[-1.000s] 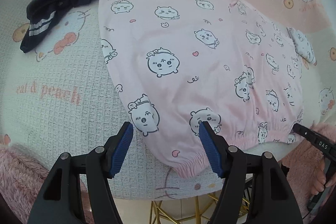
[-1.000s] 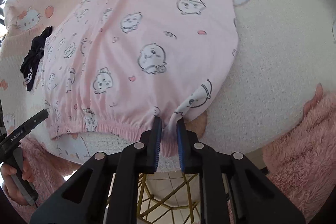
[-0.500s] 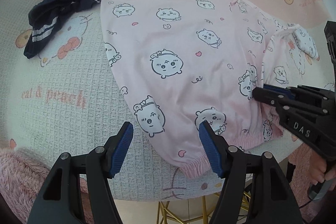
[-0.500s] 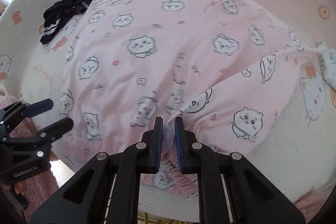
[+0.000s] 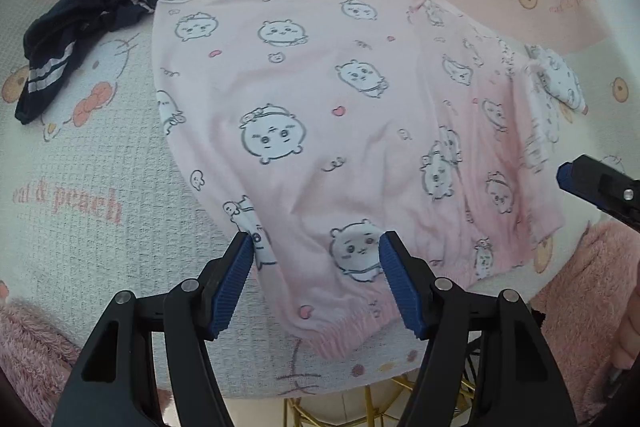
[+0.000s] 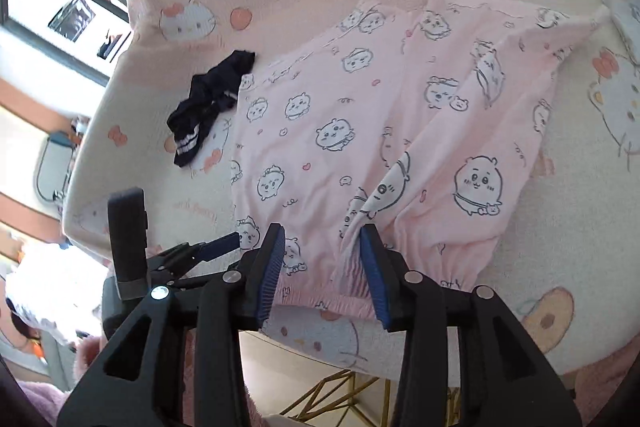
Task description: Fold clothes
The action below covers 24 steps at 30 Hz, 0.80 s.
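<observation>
I count one pair of pink pyjama trousers (image 5: 320, 131) spread on one cartoon-cat blanket (image 5: 100, 211). One dark navy garment (image 5: 76, 39) lies bunched by itself. There is one small folded printed cloth (image 5: 560, 83) at the far side. I carry two tongs: my left gripper (image 5: 316, 279) and my right gripper (image 6: 322, 267), each with two blue pads.

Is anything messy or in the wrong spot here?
Yes. The dark striped sock lies scrunched up beside the pink pajama pants, touching their top corner. The pants' right leg is folded over crookedly, not lined up with the other leg.
</observation>
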Motion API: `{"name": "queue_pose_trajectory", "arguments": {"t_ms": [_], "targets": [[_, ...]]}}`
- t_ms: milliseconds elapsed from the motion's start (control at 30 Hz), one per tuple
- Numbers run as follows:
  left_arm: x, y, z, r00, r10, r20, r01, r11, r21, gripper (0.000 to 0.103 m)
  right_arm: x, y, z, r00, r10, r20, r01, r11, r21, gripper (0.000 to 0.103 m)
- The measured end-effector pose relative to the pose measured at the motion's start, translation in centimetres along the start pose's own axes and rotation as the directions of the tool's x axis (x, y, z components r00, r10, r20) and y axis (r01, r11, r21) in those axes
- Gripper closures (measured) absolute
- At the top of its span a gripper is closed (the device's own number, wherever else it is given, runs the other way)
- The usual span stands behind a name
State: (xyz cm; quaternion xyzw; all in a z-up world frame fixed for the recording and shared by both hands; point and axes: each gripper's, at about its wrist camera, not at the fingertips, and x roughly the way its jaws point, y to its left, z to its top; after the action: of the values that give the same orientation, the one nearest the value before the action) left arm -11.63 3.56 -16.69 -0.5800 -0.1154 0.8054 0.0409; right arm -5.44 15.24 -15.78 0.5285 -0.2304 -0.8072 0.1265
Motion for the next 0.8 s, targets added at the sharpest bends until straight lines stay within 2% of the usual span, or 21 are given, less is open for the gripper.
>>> {"name": "queue_pose_trajectory", "arguments": {"t_ms": [67, 100, 133, 200, 233, 267, 333, 400, 433, 600, 733, 767, 800], "targets": [[-0.2, -0.5, 0.0, 0.998, -0.064, 0.005, 0.064, 0.998, -0.008, 0.036, -0.8, -1.8, -0.7, 0.994, -0.11, 0.024, 0.109, 0.994, 0.008, 0.063], [-0.2, -0.9, -0.1, 0.997, -0.081, 0.0, 0.081, 0.997, -0.007, 0.036, -0.7, -2.8, -0.9, 0.994, -0.112, 0.016, 0.111, 0.993, 0.039, 0.063], [-0.2, -1.3, -0.2, 0.995, -0.099, -0.005, 0.099, 0.995, -0.006, 0.036, -0.5, -3.8, -1.2, 0.996, -0.086, 0.005, 0.086, 0.993, 0.081, 0.063], [-0.3, -2.4, -0.2, 0.993, -0.121, -0.012, 0.121, 0.993, 0.008, 0.036, -0.3, -5.5, -1.8, 0.999, 0.052, 0.004, -0.052, 0.984, 0.17, 0.063], [-0.5, -2.9, 0.0, 0.99, -0.142, -0.017, 0.142, 0.99, 0.008, 0.036, -0.7, -6.1, -2.1, 0.996, 0.084, 0.012, -0.084, 0.977, 0.194, 0.063], [-0.6, -3.4, 0.2, 0.986, -0.164, -0.023, 0.164, 0.986, 0.008, 0.036, -0.9, -6.4, -2.2, 0.997, 0.069, 0.017, -0.071, 0.978, 0.198, 0.063], [-0.4, -4.5, 0.7, 0.978, -0.204, -0.04, 0.204, 0.979, 0.001, 0.036, -1.3, -7.2, -2.2, 0.999, -0.042, 0.006, 0.04, 0.982, 0.185, 0.063], [0.5, -6.2, 1.3, 0.974, -0.211, -0.077, 0.213, 0.977, 0.021, 0.036, -1.5, -8.0, -2.0, 0.988, -0.151, -0.032, 0.155, 0.976, 0.156, 0.063], [0.9, -7.0, 1.6, 0.973, -0.212, -0.095, 0.215, 0.976, 0.032, 0.036, -1.4, -8.3, -2.1, 0.983, -0.178, -0.046, 0.183, 0.973, 0.141, 0.063], [3.1, -9.9, 2.1, 0.959, -0.216, -0.182, 0.228, 0.972, 0.05, 0.036, -1.0, -10.0, -3.6, 0.983, -0.145, -0.115, 0.164, 0.97, 0.177, 0.063], [5.0, -10.3, 2.3, 0.951, -0.192, -0.243, 0.203, 0.979, 0.022, 0.036, -1.2, -9.9, -4.3, 0.982, -0.12, -0.149, 0.141, 0.98, 0.143, 0.063], [5.1, -10.2, 2.4, 0.946, -0.21, -0.248, 0.218, 0.976, 0.002, 0.039, -1.1, -9.8, -4.4, 0.981, -0.118, -0.157, 0.139, 0.981, 0.135, 0.063], [5.1, -10.1, 2.5, 0.939, -0.231, -0.253, 0.235, 0.972, -0.013, 0.047, -0.9, -9.6, -4.6, 0.979, -0.118, -0.163, 0.14, 0.982, 0.128, 0.063]]}}
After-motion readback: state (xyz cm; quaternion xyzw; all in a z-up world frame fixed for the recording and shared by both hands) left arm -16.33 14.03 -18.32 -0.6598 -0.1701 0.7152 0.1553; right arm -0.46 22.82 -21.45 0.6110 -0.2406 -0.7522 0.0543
